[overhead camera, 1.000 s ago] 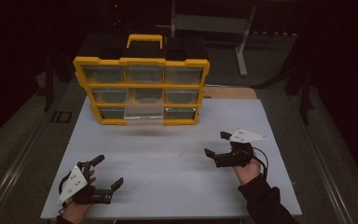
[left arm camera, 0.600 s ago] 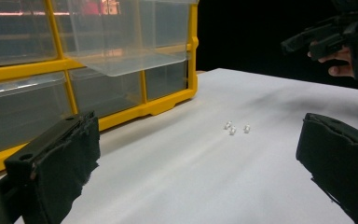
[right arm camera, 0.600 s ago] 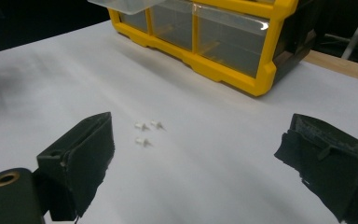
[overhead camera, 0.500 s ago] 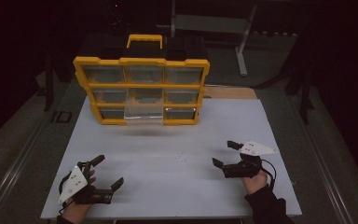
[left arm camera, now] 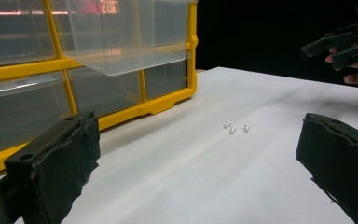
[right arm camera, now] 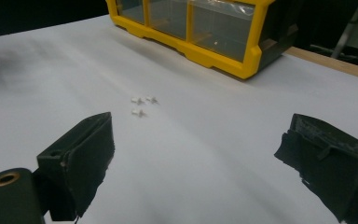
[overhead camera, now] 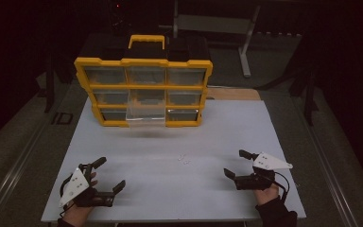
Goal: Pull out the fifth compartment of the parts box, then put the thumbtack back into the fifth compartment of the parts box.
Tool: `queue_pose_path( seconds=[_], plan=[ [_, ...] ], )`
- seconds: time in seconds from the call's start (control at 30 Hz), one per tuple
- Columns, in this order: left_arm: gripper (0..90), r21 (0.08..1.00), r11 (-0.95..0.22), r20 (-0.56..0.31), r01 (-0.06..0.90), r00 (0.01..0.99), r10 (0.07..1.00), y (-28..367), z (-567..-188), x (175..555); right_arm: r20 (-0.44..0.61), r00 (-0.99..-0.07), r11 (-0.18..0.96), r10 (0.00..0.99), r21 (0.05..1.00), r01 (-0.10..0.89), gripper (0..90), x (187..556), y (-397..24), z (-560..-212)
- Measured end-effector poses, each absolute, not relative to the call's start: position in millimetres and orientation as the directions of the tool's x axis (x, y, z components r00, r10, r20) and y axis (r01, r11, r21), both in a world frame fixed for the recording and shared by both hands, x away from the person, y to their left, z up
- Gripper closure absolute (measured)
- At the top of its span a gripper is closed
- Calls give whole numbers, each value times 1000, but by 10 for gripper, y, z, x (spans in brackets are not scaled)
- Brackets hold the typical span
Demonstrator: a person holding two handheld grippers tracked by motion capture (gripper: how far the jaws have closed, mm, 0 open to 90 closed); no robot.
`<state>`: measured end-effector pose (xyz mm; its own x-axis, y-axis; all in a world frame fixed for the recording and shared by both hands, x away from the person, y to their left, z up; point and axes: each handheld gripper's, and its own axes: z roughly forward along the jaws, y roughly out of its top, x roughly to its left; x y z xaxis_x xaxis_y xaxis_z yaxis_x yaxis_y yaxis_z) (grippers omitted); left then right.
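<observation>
A yellow drawer organizer [overhead camera: 143, 90] stands upright at the back of the white table [overhead camera: 179, 198]. One clear drawer [overhead camera: 145, 116] in its lower middle is pulled out. Three tiny white parts [overhead camera: 184, 160] lie loose on the table in front of it. My left gripper [overhead camera: 111, 172] rests open near the front left edge, empty. Near the front right, my right gripper [overhead camera: 233, 162] is open and empty too. In the left gripper view the parts [left arm camera: 235, 126] lie ahead between the wide jaws, with the drawer [left arm camera: 130, 51] sticking out above. The right gripper view has the parts [right arm camera: 142, 105] ahead, left of centre.
Dark floor surrounds the table, with a metal stand [overhead camera: 246, 42] behind it. A wooden strip [overhead camera: 231, 93] shows at the table's back right. In the left gripper view the other gripper [left arm camera: 340, 44] hangs at the upper right.
My right gripper has drawn back toward the front right of the table, away from the white parts. The left gripper has stayed put.
</observation>
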<state>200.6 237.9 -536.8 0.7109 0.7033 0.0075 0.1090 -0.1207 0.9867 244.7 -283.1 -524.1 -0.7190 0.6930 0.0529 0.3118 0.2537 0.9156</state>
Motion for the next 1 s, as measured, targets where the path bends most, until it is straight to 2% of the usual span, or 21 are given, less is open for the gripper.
queue_pose_path(
  seconds=[0.43, 1.0],
  plan=[
    [0, 986, -121, 0, 118, 715, 699, 2372, -5378, 2030, 66, -723, 225, 687, 927, 299, 88, 2413, -2955, -5386],
    [0, 984, -121, -11, 133, 716, 698, 2370, -5386, 2048, 55, -730, 214, 681, 939, 270, 88, 2386, -2950, -5341]
  ],
)
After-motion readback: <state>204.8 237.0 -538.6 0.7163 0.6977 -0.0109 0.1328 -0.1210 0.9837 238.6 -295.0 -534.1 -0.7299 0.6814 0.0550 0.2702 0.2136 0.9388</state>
